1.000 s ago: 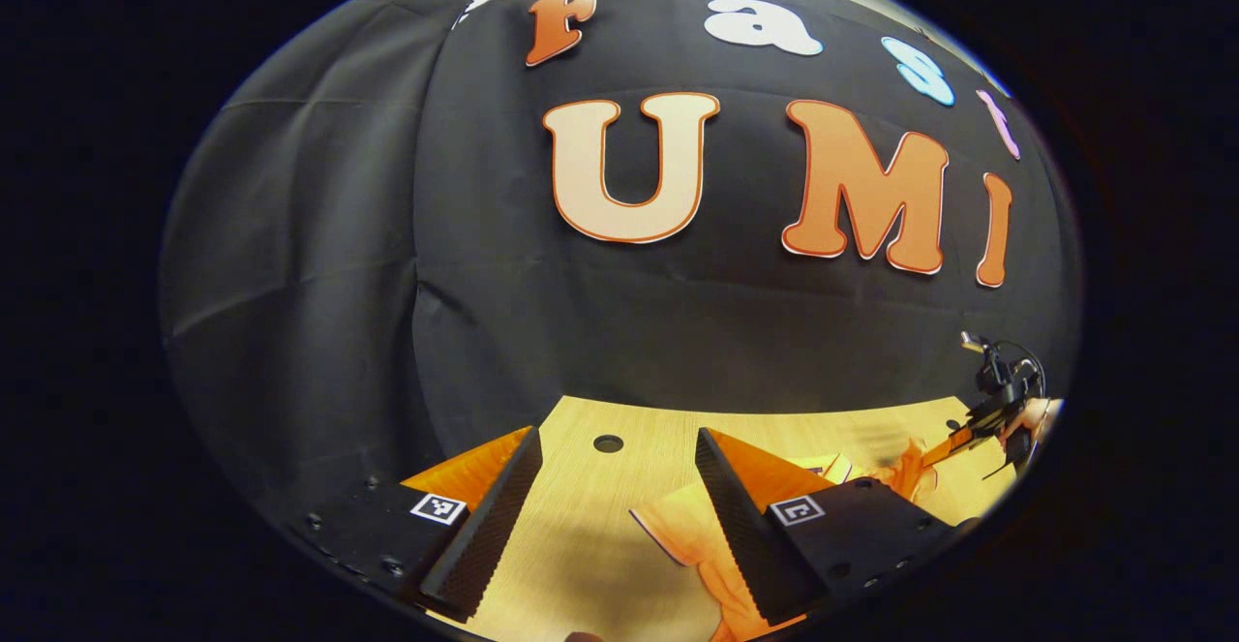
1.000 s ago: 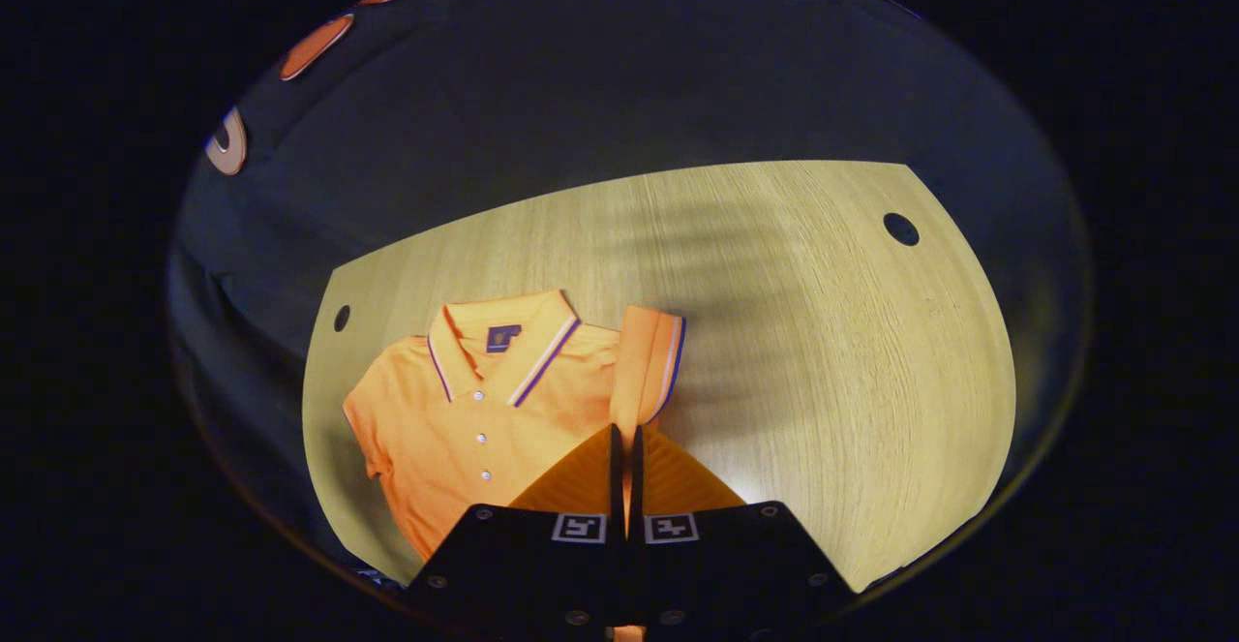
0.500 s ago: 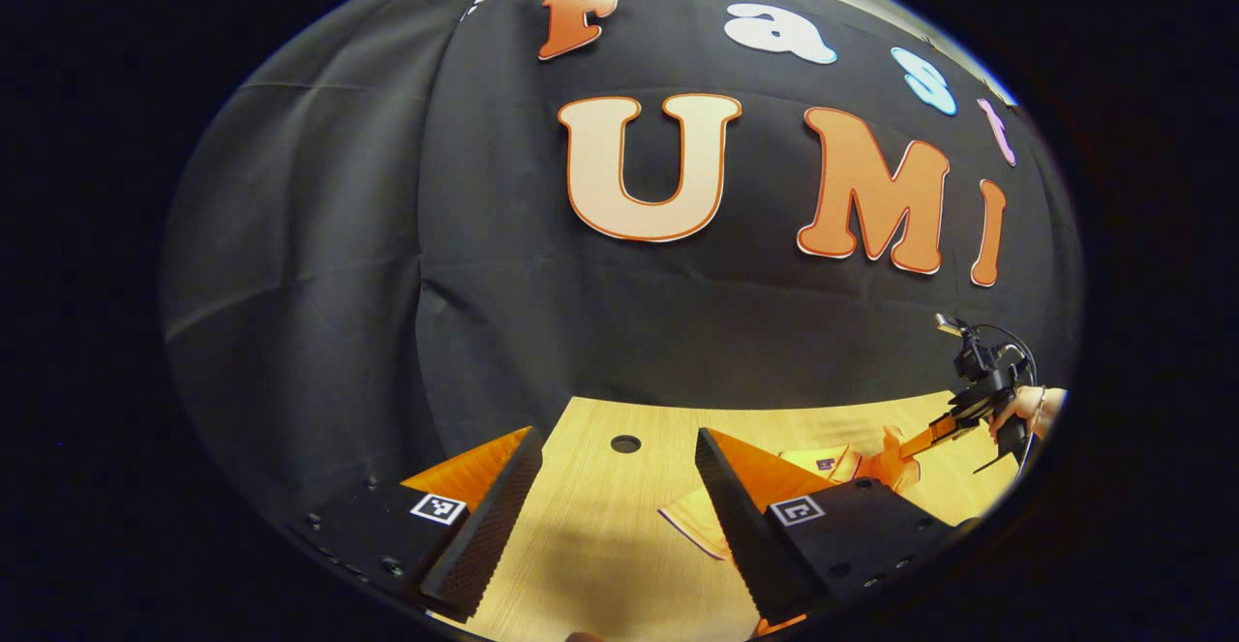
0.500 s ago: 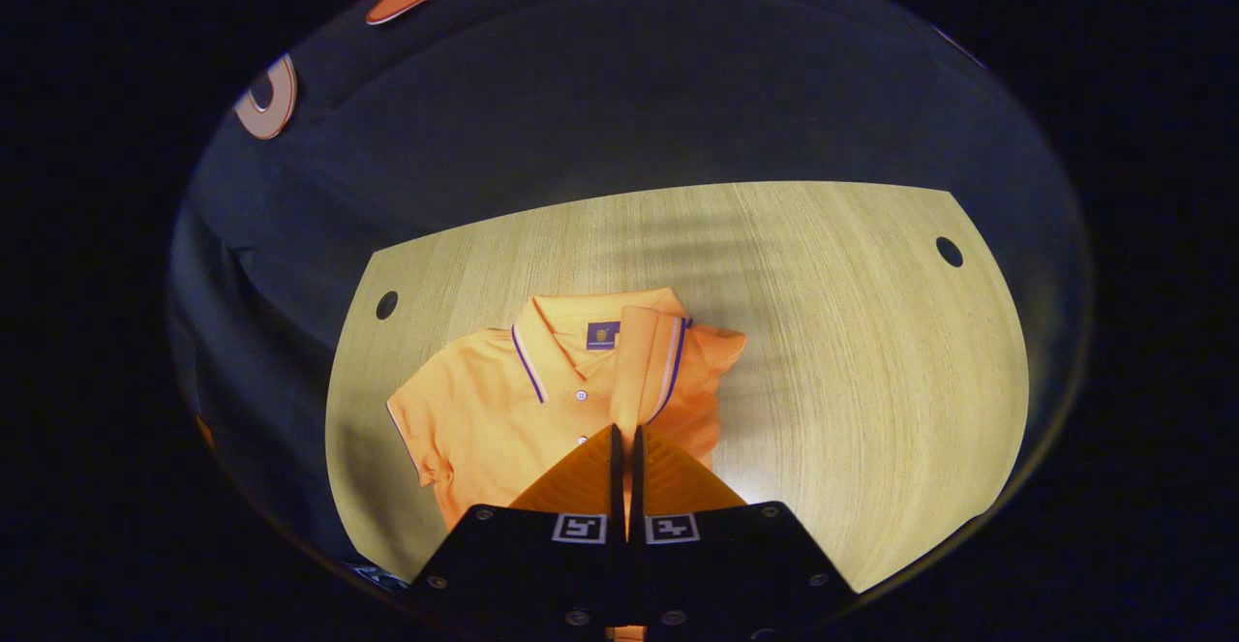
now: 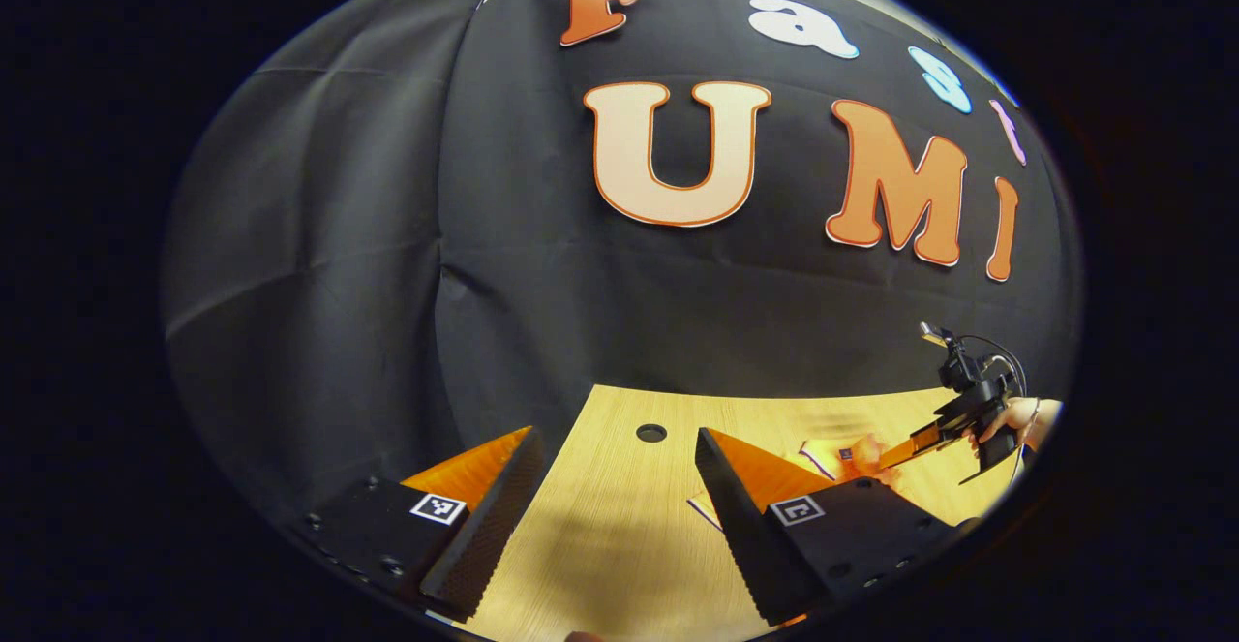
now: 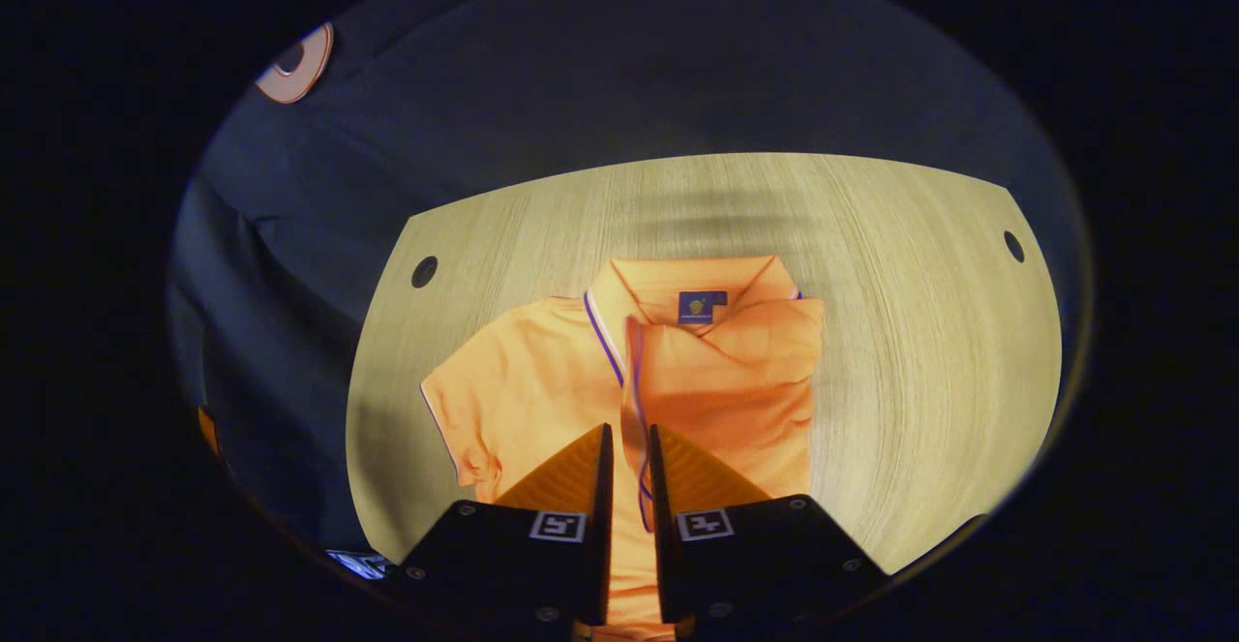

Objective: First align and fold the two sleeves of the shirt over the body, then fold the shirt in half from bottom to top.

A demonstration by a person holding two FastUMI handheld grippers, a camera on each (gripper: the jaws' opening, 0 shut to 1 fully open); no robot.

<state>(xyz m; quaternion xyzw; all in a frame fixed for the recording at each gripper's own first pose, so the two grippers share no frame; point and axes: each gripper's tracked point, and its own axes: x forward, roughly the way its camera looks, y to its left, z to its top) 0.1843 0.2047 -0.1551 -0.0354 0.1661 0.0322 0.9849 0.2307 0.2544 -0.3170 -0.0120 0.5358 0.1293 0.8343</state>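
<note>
The orange polo shirt (image 6: 542,390) looks like soft matt knit cloth, slightly wrinkled, with a woven-looking blue label at the collar. The pale wood-grain table (image 6: 920,351) is smooth with a low sheen. The black cloth booth wall (image 5: 319,264) is matt and creased.

orange shirt (image 6: 542,390), one sleeve (image 6: 736,371) folded over
</note>
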